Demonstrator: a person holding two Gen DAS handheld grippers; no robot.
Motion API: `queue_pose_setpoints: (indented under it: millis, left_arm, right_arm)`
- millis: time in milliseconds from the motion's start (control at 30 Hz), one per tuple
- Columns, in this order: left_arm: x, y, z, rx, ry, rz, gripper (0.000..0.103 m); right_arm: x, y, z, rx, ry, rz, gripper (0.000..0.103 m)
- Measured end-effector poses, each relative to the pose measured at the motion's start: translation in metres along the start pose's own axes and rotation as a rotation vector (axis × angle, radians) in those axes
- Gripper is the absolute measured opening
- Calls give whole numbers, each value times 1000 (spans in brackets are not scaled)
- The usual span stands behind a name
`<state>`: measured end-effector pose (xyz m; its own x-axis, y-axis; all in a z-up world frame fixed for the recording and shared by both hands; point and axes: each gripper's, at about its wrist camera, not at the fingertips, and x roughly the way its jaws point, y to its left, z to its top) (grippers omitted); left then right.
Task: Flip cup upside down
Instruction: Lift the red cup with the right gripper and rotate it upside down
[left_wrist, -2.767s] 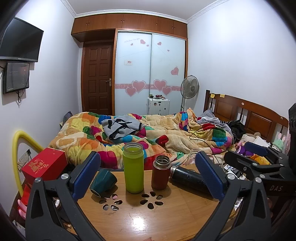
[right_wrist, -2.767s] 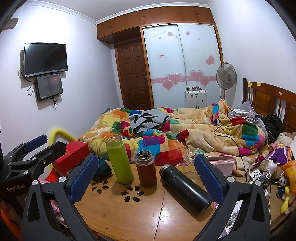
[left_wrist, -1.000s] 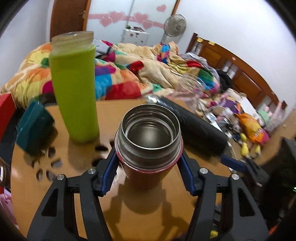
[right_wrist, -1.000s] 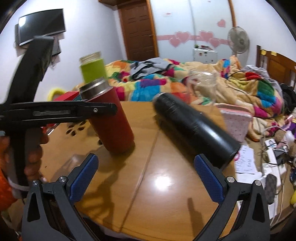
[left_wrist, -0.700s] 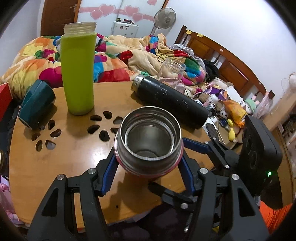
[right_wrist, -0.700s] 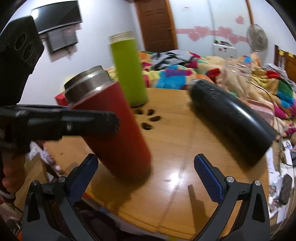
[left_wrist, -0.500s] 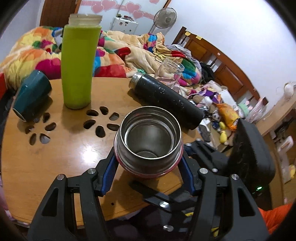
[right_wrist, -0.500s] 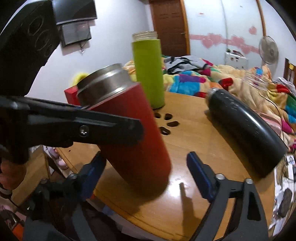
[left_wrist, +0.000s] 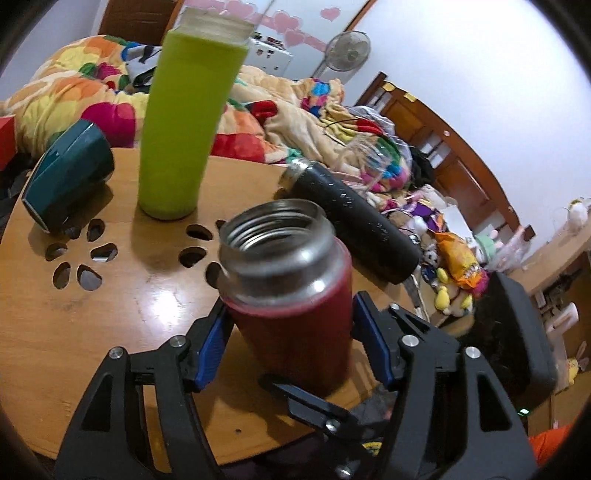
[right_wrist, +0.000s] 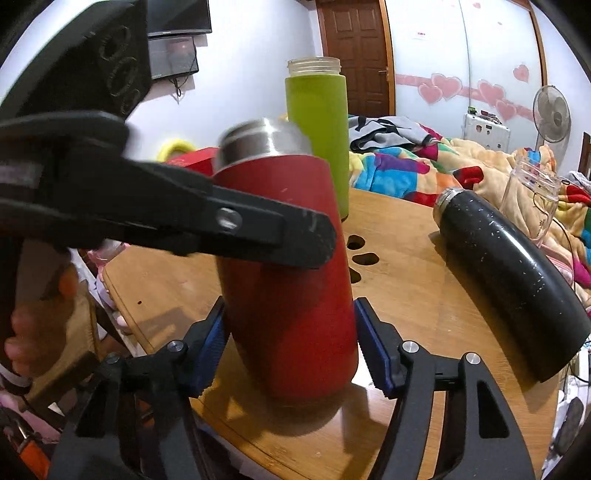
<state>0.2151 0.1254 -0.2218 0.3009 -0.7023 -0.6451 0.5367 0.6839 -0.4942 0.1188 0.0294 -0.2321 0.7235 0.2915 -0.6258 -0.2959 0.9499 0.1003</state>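
The cup is a red flask (left_wrist: 295, 325) with an open steel mouth, upright near the front edge of the round wooden table (left_wrist: 74, 314). My left gripper (left_wrist: 291, 343) is shut on its upper body. In the right wrist view the red flask (right_wrist: 291, 295) fills the middle, with the left gripper's black finger (right_wrist: 258, 232) across it. My right gripper (right_wrist: 290, 347) has its blue pads against the flask's lower body on both sides.
A tall green bottle (left_wrist: 184, 118) stands behind the flask. A black flask (left_wrist: 351, 221) lies on its side to the right, with a clear glass jar (right_wrist: 532, 195) beyond it. A teal cup (left_wrist: 66, 177) lies at the table's left. A bed with a colourful blanket (left_wrist: 74, 96) is behind.
The left gripper carried the flask toward the table's front edge and set it low. The right gripper came in and closed around the flask's lower body.
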Motion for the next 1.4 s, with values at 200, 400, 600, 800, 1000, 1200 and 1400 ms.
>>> queue_pose_setpoints:
  millis: [200,400,600,800,1000,1200,1400]
  left_arm:
    - [6,17,-1,-64,-4,29,75]
    - [9,17,-4,-41,-9,123,83]
    - [2,7,-12,45,-28,193,86]
    - [-14,-21,-7,163,-96,183,52]
    - [1,-43,-11,273,-43,190,9]
    - [0,-45,-15,266,-33,163,6]
    - [-17,-46,-9,231,-55,114,6]
  right_arm:
    - [4,1,-1,5,4,27,60]
    - [7,4,-3,4,12,40,59]
    - [10,-1,-7,33,26,44,59]
    - [8,-9,-10,105,35,71,59]
    - [3,-10,-23,130,31,59,59]
    - [-12,-3,-26,109,13,-10,59]
    - [-37,3,-13,67,-42,-35,59]
